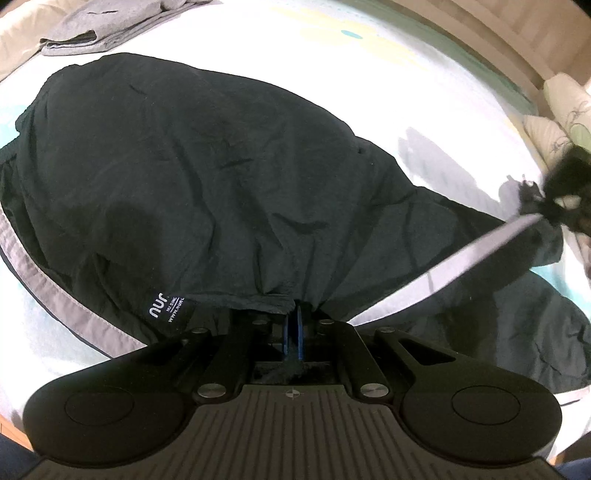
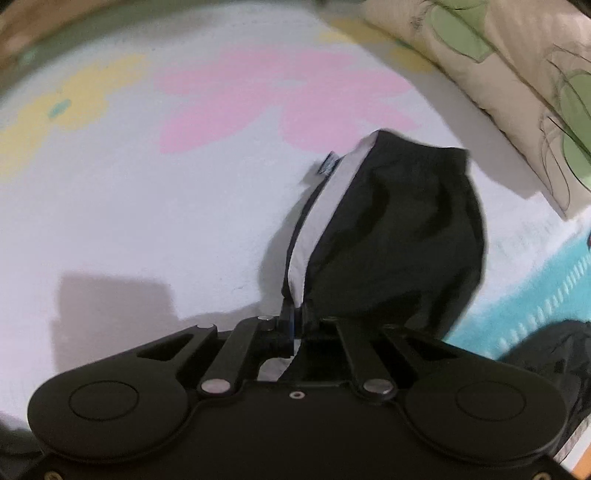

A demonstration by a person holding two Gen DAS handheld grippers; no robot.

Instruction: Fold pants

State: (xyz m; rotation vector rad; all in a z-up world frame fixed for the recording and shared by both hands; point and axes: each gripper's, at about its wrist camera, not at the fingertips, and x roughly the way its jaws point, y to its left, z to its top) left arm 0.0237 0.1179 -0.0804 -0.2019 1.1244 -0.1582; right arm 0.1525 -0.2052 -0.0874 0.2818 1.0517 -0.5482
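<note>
I see the black pants (image 1: 207, 192) spread over the bed (image 1: 424, 92), a grey stripe running along their side seam and a small white-lettered label near the close edge. My left hand-held gripper (image 1: 293, 325) has its blue-padded fingers pressed together on a bunched edge of the pants, the cloth fanning away from the pinch. From there a taut fold with the grey stripe stretches off to the right, where my right hand-held gripper (image 1: 565, 199) shows blurred at the rim of the left view. In the right wrist view that hand-held gripper (image 2: 295, 321) is clamped on the pants (image 2: 399, 236) too, at the seam where grey stripe meets black cloth, and the held part hangs lifted above the sheet, throwing a shadow.

The sheet (image 2: 147, 192) is white with pink, yellow and teal shapes. A folded grey garment (image 1: 110, 29) lies beyond the pants, well apart. Cream pillows (image 2: 517, 85) with green leaf prints sit along the bed's far right side.
</note>
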